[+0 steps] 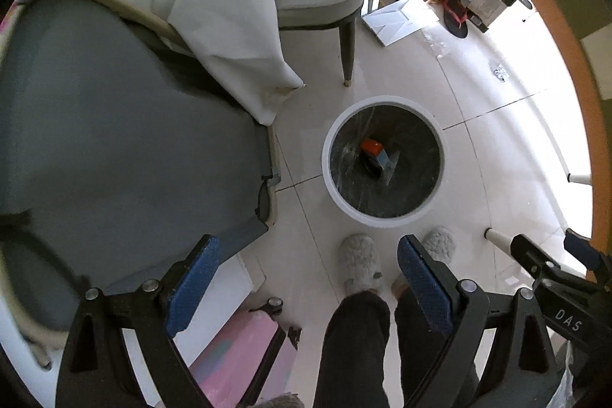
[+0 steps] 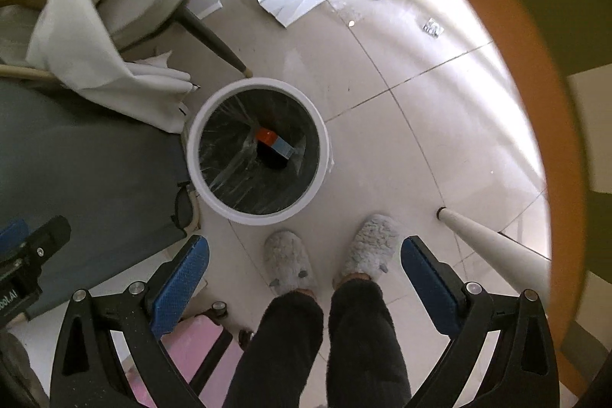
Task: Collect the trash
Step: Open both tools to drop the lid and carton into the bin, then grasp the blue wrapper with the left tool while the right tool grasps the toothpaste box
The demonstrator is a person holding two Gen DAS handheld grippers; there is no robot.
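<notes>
While both of my grippers hang spread wide with nothing between the blue pads, left gripper [image 1: 308, 287] and right gripper [image 2: 305, 283], I judge the job partly done: one orange-and-blue carton [image 2: 274, 142] already lies at the bottom of the round white bin with its clear liner [image 2: 199, 155]. Left on the pale tiled floor [image 2: 401, 125] I count one small crumpled silvery wrapper [image 2: 432, 26]. Two fluffy grey slippers [image 2: 290, 264] stand just beside the bin.

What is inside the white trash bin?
The white trash bin holds a dark liner and, at the bottom, an orange-and-blue box. Anything beneath that box is hidden in shadow.
</notes>
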